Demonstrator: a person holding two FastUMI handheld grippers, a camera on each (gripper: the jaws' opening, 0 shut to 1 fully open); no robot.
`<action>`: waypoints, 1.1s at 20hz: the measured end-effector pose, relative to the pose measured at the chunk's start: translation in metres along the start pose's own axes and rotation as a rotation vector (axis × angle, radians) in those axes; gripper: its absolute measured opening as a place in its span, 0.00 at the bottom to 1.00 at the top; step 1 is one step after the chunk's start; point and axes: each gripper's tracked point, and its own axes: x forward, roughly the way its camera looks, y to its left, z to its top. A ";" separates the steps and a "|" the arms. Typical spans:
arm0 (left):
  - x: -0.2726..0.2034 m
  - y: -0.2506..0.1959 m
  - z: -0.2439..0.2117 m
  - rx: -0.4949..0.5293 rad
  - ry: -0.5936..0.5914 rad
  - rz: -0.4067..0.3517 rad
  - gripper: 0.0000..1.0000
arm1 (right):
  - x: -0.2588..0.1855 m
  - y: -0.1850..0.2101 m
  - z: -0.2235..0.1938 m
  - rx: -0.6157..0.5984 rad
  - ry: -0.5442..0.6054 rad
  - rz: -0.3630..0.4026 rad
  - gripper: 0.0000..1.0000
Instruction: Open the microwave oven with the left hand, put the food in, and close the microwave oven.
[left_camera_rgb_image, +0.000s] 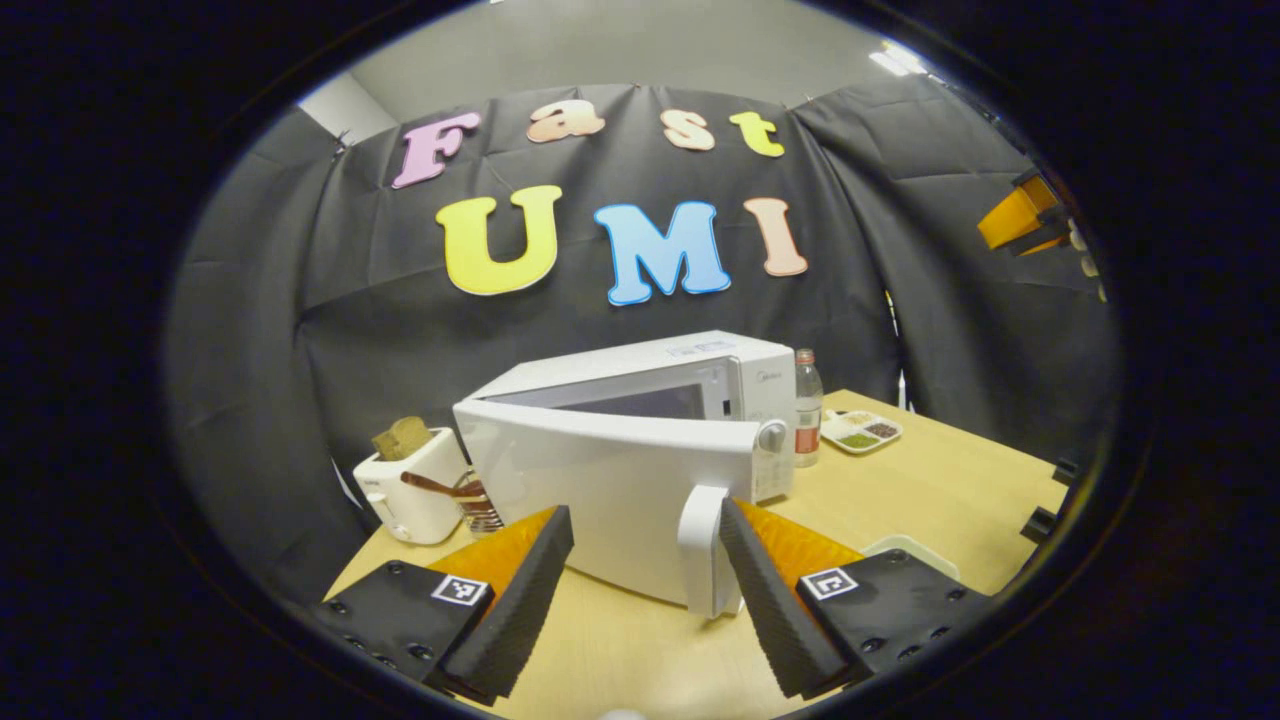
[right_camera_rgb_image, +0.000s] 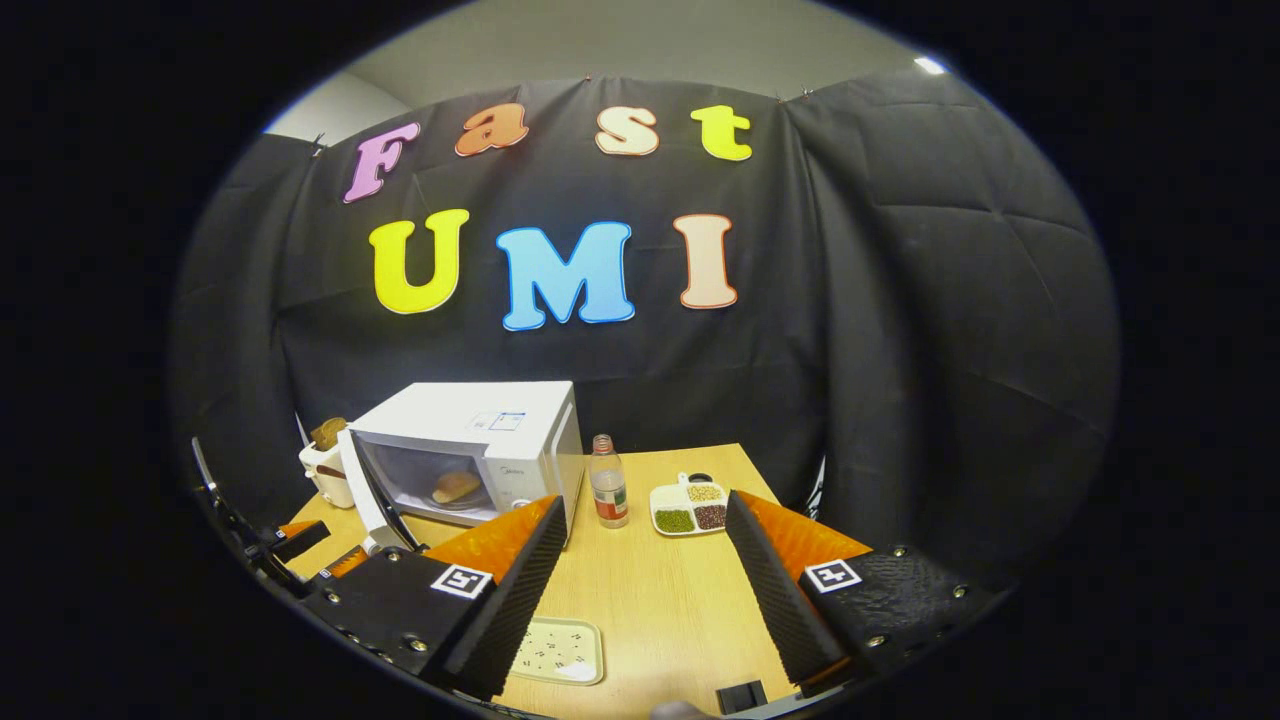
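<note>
White microwave oven (left_camera_rgb_image: 640, 440) stands at the rear left of the pale wooden table (right_camera_rgb_image: 660, 600), door (left_camera_rgb_image: 600, 500) partly ajar. A bread roll (right_camera_rgb_image: 456, 486) lies inside the cavity. Left gripper (left_camera_rgb_image: 646, 560): jaws spread, the door's white vertical handle (left_camera_rgb_image: 705, 550) between them, just beside the right-hand finger; contact cannot be confirmed. Right gripper (right_camera_rgb_image: 640, 560): jaws spread, holding nothing, above open tabletop. A clear bottle (right_camera_rgb_image: 607, 482) and a divided white dish (right_camera_rgb_image: 688, 508) stand right of the oven; a white toaster (left_camera_rgb_image: 410, 485) stands to its left.
</note>
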 end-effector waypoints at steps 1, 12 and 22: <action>-0.002 0.005 -0.002 -0.002 -0.004 0.008 0.94 | 0.000 0.002 0.000 -0.001 0.000 0.004 0.98; 0.029 0.004 -0.035 0.004 0.058 0.004 0.95 | 0.007 0.013 -0.011 0.001 0.028 0.009 0.98; 0.116 -0.052 -0.034 -0.017 0.037 -0.086 0.96 | 0.010 -0.023 -0.022 0.022 0.055 -0.100 0.98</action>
